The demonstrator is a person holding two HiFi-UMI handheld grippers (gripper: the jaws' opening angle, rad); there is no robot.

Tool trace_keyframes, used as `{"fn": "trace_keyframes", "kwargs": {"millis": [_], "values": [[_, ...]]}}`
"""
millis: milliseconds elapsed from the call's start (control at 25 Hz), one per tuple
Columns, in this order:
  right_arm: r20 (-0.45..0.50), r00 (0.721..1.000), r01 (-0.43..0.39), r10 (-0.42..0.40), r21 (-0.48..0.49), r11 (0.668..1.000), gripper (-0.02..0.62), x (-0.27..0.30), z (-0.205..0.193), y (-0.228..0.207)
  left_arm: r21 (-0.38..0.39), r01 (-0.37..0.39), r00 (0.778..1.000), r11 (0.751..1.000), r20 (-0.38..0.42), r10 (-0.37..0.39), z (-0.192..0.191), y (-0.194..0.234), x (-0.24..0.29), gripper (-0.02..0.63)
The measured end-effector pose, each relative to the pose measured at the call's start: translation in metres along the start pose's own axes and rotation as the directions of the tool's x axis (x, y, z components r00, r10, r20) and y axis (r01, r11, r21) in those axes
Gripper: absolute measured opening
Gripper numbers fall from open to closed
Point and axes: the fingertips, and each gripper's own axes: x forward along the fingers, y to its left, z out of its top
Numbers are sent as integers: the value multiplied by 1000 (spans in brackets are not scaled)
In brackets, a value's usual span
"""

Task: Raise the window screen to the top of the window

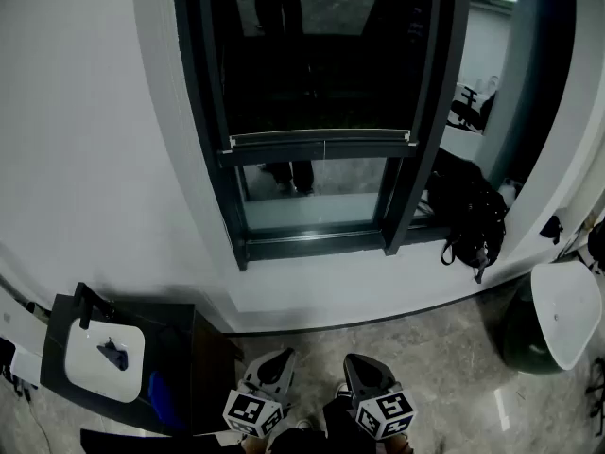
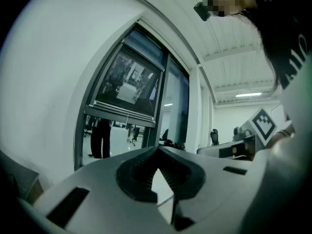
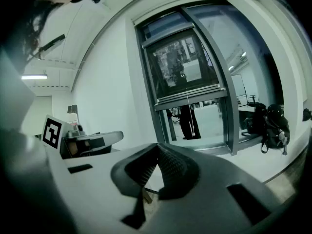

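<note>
The dark-framed window (image 1: 321,112) is set in the white wall ahead. The window screen's pale bottom bar (image 1: 321,140) lies across the frame about two thirds of the way down, with dark mesh above it and clear glass below. That bar (image 2: 124,113) also shows in the left gripper view. In the right gripper view the bar (image 3: 187,95) has a thin pull cord (image 3: 191,116) hanging from its middle. My left gripper (image 1: 271,365) and right gripper (image 1: 362,367) sit low at the frame's bottom, side by side and well back from the window. Both are shut with nothing held.
A black backpack (image 1: 471,214) rests on the white sill at the window's right end. At the lower left stands a black cabinet (image 1: 180,367) carrying a white device (image 1: 104,357). A white rounded bin (image 1: 565,315) stands on the floor at the right.
</note>
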Motion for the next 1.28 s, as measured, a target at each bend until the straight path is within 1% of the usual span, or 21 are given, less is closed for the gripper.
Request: {"fn": "trace_keyframes", "kwargs": {"millis": [200, 280, 400, 600, 800, 920, 1080, 1280], "values": [[21, 1000, 7, -7, 10, 1000, 5, 35, 9, -31, 22, -7, 1000, 1000, 7, 7, 5, 28, 40, -2], [14, 1000, -7, 7, 25, 1000, 5, 54, 15, -46, 30, -25, 1000, 999, 9, 25, 9, 39, 58, -2], [17, 999, -51, 50, 26, 998, 5, 89, 32, -69, 41, -56, 998, 998, 13, 56, 17, 57, 93, -2], [16, 992, -121, 122, -30, 992, 5, 146, 74, -122, 57, -98, 995, 994, 20, 97, 33, 83, 166, -2], [-6, 979, -204, 204, -68, 977, 5, 187, 113, -177, 85, -123, 992, 989, 15, 122, 48, 95, 235, -2], [-19, 971, -240, 239, -100, 966, 5, 213, 132, -202, 118, -158, 987, 980, 15, 158, 54, 112, 268, -2], [-30, 960, -279, 278, -135, 951, 5, 242, 148, -233, 151, -217, 976, 964, 27, 216, 63, 136, 296, -2], [-13, 950, -310, 312, -153, 938, 5, 280, 173, -257, 204, -269, 963, 941, 39, 266, 94, 172, 318, -2]]}}
